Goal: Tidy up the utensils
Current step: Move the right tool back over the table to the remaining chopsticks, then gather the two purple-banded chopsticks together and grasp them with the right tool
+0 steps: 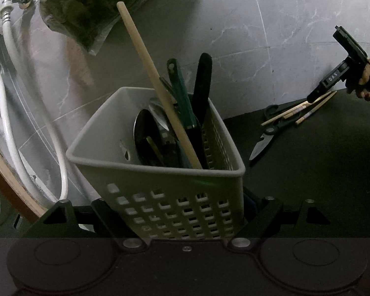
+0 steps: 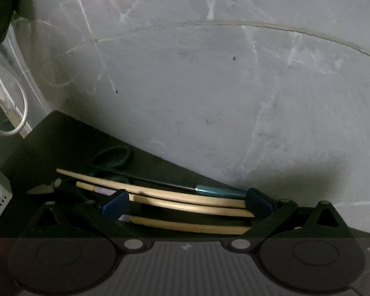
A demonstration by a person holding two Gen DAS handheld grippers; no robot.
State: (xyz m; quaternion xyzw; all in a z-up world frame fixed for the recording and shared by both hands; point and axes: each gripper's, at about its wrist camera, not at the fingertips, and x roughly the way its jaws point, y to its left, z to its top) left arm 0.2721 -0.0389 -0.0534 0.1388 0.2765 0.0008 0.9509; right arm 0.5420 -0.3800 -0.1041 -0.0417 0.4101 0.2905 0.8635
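Between right gripper (image 2: 187, 207) fingers: chopsticks (image 2: 185, 198); unclamped.

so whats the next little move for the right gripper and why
Probably close the right gripper on the chopsticks. Its fingers straddle the wooden sticks lying on the dark counter without yet pressing them, and the scissors lie just beside. The left gripper has the basket between its fingers, ready to receive them.
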